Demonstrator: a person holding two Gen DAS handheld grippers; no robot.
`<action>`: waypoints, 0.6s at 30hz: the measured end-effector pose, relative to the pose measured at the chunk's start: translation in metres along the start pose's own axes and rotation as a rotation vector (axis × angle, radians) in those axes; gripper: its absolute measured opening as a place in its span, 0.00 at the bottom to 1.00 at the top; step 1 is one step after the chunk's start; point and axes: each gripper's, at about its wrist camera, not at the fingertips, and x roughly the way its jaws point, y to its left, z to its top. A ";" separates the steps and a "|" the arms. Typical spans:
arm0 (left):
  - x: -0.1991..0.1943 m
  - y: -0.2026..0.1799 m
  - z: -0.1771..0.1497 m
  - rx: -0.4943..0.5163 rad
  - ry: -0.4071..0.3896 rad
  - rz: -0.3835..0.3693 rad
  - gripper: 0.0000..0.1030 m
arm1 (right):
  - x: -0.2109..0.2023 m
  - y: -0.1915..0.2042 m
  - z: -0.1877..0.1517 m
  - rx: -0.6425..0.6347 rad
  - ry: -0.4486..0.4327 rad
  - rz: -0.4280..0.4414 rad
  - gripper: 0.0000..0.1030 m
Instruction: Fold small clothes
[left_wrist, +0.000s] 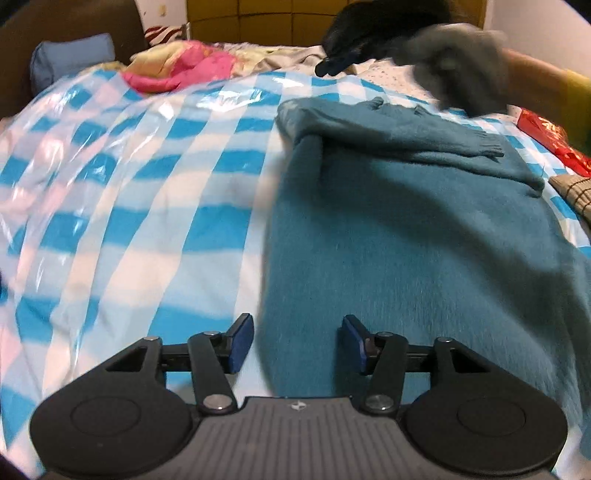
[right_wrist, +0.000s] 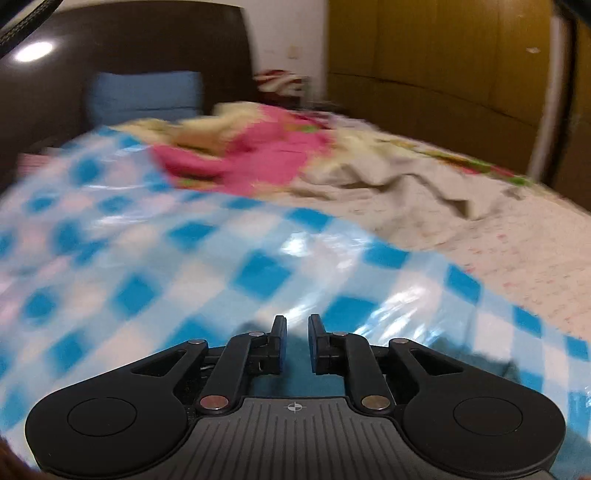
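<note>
Fingers of the left gripper (left_wrist: 298, 341) stand half apart, empty, over the near edge of the teal sweater (left_wrist: 424, 236), which spreads ahead and rightward on the checkered sheet (left_wrist: 155, 206); right gripper (right_wrist: 297, 341) fingers are narrow with nothing pinched

A fuzzy, matt teal knitted sweater (left_wrist: 424, 236) lies on a glossy, crinkled blue-and-white checked plastic sheet (left_wrist: 129, 184). The left gripper (left_wrist: 297, 343) is matt black plastic with small shiny metal pins. Beyond, a wardrobe (right_wrist: 443, 55) shows smooth yellowish wood.
</note>
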 end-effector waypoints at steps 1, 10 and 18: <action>-0.001 0.001 -0.003 -0.014 0.000 0.004 0.66 | -0.010 0.007 -0.010 0.017 0.045 0.059 0.15; -0.015 -0.010 -0.016 0.032 0.013 0.037 0.66 | -0.017 0.066 -0.129 0.061 0.322 0.257 0.17; -0.032 -0.017 -0.017 0.039 0.007 0.057 0.66 | -0.097 0.023 -0.151 0.192 0.224 0.215 0.18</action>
